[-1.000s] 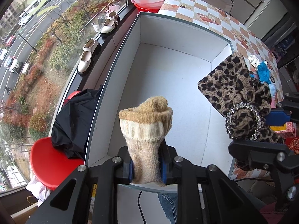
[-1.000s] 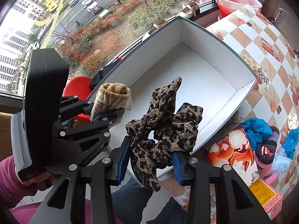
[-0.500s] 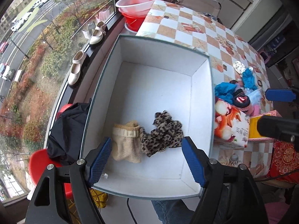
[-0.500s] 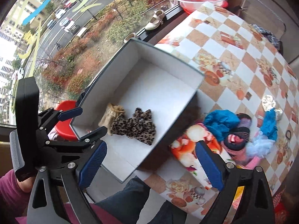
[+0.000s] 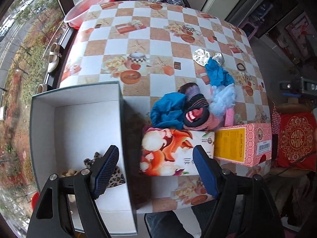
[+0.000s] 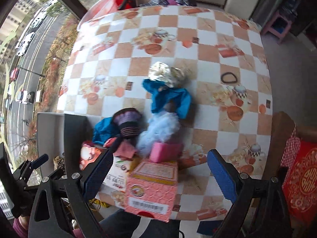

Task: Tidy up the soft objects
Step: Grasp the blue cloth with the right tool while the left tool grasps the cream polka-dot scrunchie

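Note:
My left gripper is open and empty above the white box's right wall. Inside the box lie the leopard scrunchie and the beige sock, partly hidden by my left finger. My right gripper is open and empty above the pink carton. A pile of soft things lies on the checkered table: blue cloths, a dark striped sock, a light blue fluffy piece and a white dotted scrunchie.
A floral box and the pink carton stand at the table's near edge. A black hair tie lies to the right. A pink basin sits at the far left corner. A red cushion is on a chair at the right.
Both grippers opened and dropped the sock and the leopard scrunchie into the box. Both have since pulled back and swung right, toward the pile on the table.

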Demonstrator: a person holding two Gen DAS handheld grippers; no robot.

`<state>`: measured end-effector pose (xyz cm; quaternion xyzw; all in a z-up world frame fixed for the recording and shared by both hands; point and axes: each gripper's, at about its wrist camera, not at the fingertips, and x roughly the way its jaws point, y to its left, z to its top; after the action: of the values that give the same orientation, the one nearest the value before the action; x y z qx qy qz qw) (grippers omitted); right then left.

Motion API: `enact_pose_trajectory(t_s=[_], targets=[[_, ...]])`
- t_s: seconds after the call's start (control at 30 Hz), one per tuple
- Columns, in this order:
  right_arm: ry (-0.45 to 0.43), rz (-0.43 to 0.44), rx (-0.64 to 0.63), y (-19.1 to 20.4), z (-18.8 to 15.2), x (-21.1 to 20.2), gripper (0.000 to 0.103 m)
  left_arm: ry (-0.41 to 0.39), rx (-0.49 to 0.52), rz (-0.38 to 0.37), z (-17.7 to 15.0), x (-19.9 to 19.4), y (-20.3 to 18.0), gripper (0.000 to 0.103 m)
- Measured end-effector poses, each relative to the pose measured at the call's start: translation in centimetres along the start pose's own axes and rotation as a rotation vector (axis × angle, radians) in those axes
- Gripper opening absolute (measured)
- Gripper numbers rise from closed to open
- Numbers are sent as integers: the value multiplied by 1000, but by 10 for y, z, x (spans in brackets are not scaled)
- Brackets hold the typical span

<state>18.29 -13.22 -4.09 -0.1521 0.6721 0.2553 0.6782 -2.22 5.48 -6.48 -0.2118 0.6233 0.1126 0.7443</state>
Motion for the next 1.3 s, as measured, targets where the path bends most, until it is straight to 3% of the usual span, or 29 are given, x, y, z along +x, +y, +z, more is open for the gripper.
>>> enact_pose_trajectory(t_s=[0.13, 0.3, 0.5, 0.67, 0.9, 1.07, 1.17, 1.3], targets=[[56, 13, 56, -37, 20, 41, 97, 52, 36, 24, 41, 32, -28, 80], [89, 67, 64, -43, 56, 92, 97, 130, 127, 62, 90, 86, -63, 80], [109, 122, 43, -28, 95, 150, 97, 231, 205, 95, 105, 140, -83, 80], [137, -15, -5, -35, 94, 179, 97, 282, 203, 105, 110, 165, -89, 80], [146, -98, 188, -133, 63, 167, 97, 315, 251, 196, 124, 199, -92, 80], [126, -3, 328, -178, 39, 151, 97, 278, 190, 185, 145, 188, -70, 83], [78, 61, 330, -176, 35, 141, 97, 192, 164, 121, 161, 161, -71, 83], [48, 67, 263, -156, 39, 142, 97, 81, 217, 75, 179, 143, -102, 85]])
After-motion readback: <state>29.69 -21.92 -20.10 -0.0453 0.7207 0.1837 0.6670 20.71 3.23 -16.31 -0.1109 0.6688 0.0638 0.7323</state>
